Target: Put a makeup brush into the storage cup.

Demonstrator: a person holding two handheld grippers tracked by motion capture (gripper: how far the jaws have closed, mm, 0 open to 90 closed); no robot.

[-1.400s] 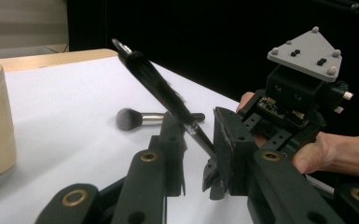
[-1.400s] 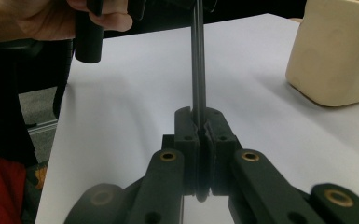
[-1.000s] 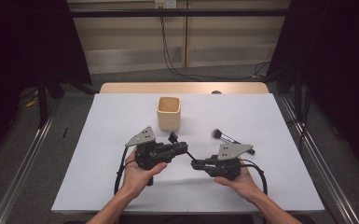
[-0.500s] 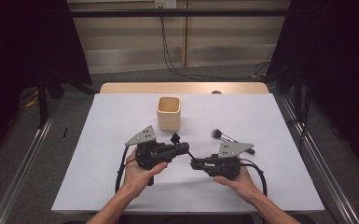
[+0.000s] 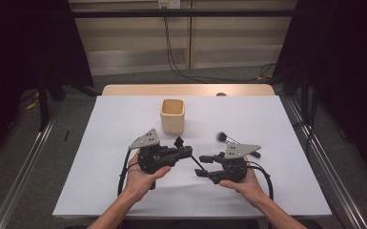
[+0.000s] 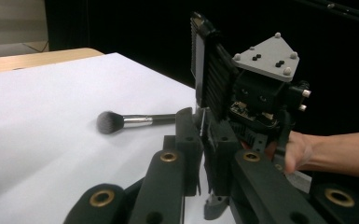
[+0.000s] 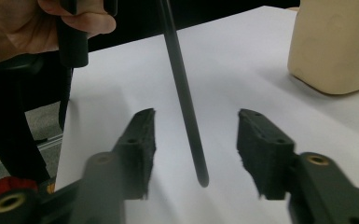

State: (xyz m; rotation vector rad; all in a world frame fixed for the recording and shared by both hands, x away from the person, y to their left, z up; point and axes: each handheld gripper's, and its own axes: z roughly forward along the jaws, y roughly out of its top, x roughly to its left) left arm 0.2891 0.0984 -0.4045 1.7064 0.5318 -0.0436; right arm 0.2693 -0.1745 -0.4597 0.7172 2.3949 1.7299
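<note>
Right now the left gripper [image 5: 187,151] is clamping its jaws together on a thin black rod [image 7: 182,100], most likely the handle of a makeup brush. In the left gripper view the two jaws are standing almost together with only a sliver between them, and the rod itself is hard to make out there. In the right gripper view the rod is slanting down from above into the gap between the right gripper's [image 7: 195,149] jaws, its rounded end hanging just over the white table [image 5: 124,119].

Those right jaws have just been opening and are now standing apart, one on each side of the rod and touching neither side of it. In the high view the right gripper [image 5: 205,166] is facing the left one, nose to nose, near the front middle of the table, each held in one hand [image 5: 140,176].

A second brush [image 6: 121,122] with a dark fluffy head and a silver collar is lying flat on the table beyond the right gripper, well clear of the jaws. In the high view it is showing behind the grey plate [image 5: 242,150] on that gripper, which is covering part of its handle. A cream square cup [image 5: 172,115] is standing upright farther back, near the middle of the table, apart from both grippers and with nothing standing between it and them.
</note>
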